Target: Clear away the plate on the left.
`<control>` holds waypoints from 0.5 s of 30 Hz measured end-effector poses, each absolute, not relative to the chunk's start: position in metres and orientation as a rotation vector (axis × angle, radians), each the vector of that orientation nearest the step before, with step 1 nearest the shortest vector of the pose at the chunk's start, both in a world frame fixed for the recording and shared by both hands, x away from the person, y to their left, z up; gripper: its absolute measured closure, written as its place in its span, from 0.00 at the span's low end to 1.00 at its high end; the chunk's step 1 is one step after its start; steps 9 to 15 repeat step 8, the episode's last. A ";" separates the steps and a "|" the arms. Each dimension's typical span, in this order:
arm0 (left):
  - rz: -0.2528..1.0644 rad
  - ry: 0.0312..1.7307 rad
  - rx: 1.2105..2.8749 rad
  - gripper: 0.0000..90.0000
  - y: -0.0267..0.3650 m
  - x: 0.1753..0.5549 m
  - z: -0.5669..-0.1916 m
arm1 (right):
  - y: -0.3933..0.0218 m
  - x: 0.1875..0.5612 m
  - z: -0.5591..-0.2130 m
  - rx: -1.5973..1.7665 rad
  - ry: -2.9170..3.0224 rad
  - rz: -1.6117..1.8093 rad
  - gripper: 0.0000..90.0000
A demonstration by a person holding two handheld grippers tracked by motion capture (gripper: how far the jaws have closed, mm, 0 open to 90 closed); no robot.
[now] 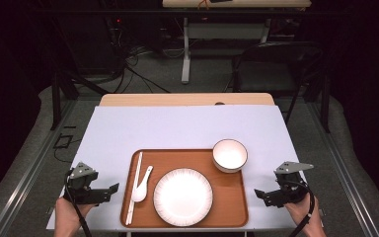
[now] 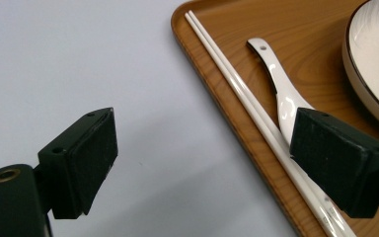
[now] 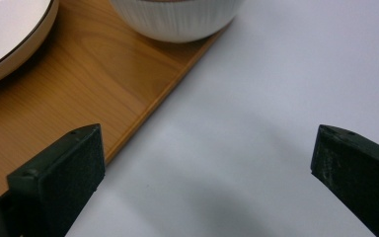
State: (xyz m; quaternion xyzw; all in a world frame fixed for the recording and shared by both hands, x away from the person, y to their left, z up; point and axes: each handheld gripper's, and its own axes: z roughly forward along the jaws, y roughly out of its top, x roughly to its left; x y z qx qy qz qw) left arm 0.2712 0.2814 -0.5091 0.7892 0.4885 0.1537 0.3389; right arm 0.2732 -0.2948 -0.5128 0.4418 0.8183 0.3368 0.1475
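Nearby, chopsticks [image 1: 134, 187] and spoon [image 1: 142, 184] beside plate [image 1: 182, 196].

Ahead of you a white sheet [image 1: 187, 126] over your table, a black chair [image 1: 276, 64] behind it, cables [image 1: 133, 64] on the floor, a second table [image 1: 237, 4] at the back

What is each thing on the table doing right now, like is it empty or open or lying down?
Left hand-held gripper: open, holding nothing, beside the tray's left edge.
Right hand-held gripper: open, holding nothing, beside the tray's right edge.
Tray: flat on the table.
Plate: empty, on the tray.
Bowl: upright, empty.
Spoon: lying on the tray.
Chopsticks: lying side by side.
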 end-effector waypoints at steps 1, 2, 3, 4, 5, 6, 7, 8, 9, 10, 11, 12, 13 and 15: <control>0.401 1.273 2.073 0.12 0.281 0.271 -0.511 | -0.298 0.273 -0.514 1.289 2.354 0.974 0.00; 0.409 1.271 2.083 0.12 0.282 0.271 -0.512 | -0.300 0.274 -0.515 1.294 2.342 0.978 0.00; 0.404 1.274 2.081 0.12 0.283 0.271 -0.514 | -0.302 0.274 -0.515 1.310 2.332 0.978 0.00; 0.396 1.275 2.081 0.12 0.283 0.272 -0.515 | -0.304 0.274 -0.516 1.318 2.322 0.981 0.00; 0.382 1.287 2.076 0.12 0.284 0.273 -0.517 | -0.305 0.275 -0.516 1.316 2.321 0.979 0.00; 0.378 1.294 2.084 0.12 0.285 0.275 -0.519 | -0.307 0.276 -0.517 1.326 2.324 0.976 0.00; 0.377 1.297 2.099 0.12 0.285 0.276 -0.520 | -0.307 0.276 -0.518 1.328 2.325 0.975 0.00; 0.382 1.305 2.096 0.12 0.285 0.276 -0.521 | -0.307 0.276 -0.518 1.330 2.322 0.974 0.00; 0.382 1.305 2.096 0.12 0.285 0.276 -0.521 | -0.307 0.276 -0.518 1.330 2.322 0.974 0.00; 0.382 1.305 2.096 0.12 0.285 0.276 -0.521 | -0.307 0.276 -0.518 1.330 2.322 0.974 0.00; 0.382 1.305 2.096 0.12 0.285 0.276 -0.521 | -0.307 0.276 -0.518 1.330 2.322 0.974 0.00; 0.382 1.305 2.096 0.12 0.285 0.276 -0.521 | -0.307 0.276 -0.518 1.330 2.322 0.974 0.00; 0.382 1.305 2.096 0.12 0.285 0.276 -0.521 | -0.307 0.276 -0.518 1.330 2.322 0.974 0.00; 0.382 1.305 2.096 0.12 0.285 0.276 -0.521 | -0.307 0.276 -0.518 1.330 2.322 0.974 0.00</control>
